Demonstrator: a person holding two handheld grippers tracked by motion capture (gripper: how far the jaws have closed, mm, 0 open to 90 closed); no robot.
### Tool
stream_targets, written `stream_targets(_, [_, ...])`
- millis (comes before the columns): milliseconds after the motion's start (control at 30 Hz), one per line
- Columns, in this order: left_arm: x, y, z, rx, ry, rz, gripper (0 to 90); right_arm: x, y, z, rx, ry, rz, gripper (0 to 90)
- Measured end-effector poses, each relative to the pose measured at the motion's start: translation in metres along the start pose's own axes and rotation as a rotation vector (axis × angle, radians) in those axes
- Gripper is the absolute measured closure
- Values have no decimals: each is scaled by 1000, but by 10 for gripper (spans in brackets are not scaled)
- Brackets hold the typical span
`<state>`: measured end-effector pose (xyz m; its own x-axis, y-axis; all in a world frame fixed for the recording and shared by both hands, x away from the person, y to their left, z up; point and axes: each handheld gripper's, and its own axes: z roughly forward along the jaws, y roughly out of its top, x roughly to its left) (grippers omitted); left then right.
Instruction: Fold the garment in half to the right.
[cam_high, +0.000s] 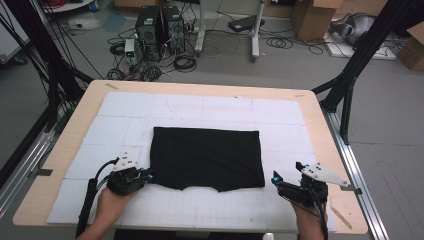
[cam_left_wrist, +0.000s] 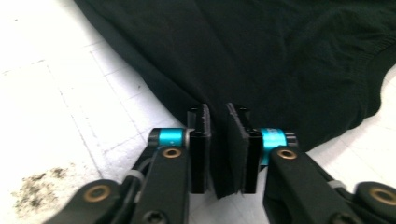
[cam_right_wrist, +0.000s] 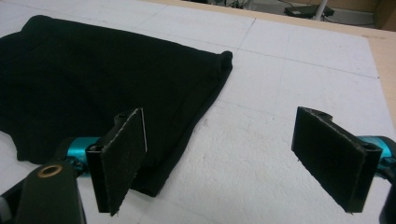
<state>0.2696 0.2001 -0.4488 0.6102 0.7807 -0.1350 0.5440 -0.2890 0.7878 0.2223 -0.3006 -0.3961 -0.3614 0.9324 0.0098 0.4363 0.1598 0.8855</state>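
Note:
A black garment (cam_high: 207, 157) lies folded flat in a rough rectangle on the white gridded mat (cam_high: 125, 107). My left gripper (cam_high: 150, 175) sits at its near-left corner. In the left gripper view the gripper (cam_left_wrist: 218, 112) is shut on a pinch of the black cloth (cam_left_wrist: 280, 60), which stands up between the pads. My right gripper (cam_high: 287, 171) rests just off the garment's near-right corner, open. In the right gripper view this gripper (cam_right_wrist: 223, 116) has its jaws spread wide over bare mat, with the cloth's (cam_right_wrist: 93, 79) edge beside the left jaw.
The mat covers a wooden table (cam_high: 320, 130) with its edges exposed all round. A dark smudge (cam_left_wrist: 42, 186) marks the mat near my left gripper. Beyond the table are computer towers (cam_high: 160, 25), floor cables, black frame struts (cam_high: 350, 80) and cardboard boxes (cam_high: 312, 17).

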Motion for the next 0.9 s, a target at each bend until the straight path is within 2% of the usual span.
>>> stream_targets(133, [3, -2, -1, -9, -17, -25, 840, 2, 2, 6, 1, 17, -7, 166])
stream_targets(200, [6, -2, -2, -18, -32, -53, 847, 5, 5, 10, 3, 34, -5, 166])
stream_targets(300, [8, -3, -4, -33, -44, -76, 851, 12, 12, 20, -2, 87, -16, 166])
stream_targets(400, [9, -4, -5, -46, -57, -90, 852, 25, 23, 32, -37, 169, -53, 165])
stream_targets(533, [9, -4, -6, -54, -62, -99, 853, 46, 47, 56, -62, 247, -104, 165])
stream_targets(700, [10, -5, -7, -62, -69, -102, 853, 74, 86, 91, -107, 343, -155, 165])
stream_targets(800, [11, -5, -7, -61, -72, -104, 852, 90, 112, 114, -99, 385, -182, 165])
stream_targets(900, [11, -5, -8, -70, -72, -111, 852, 103, 132, 134, -84, 406, -202, 166])
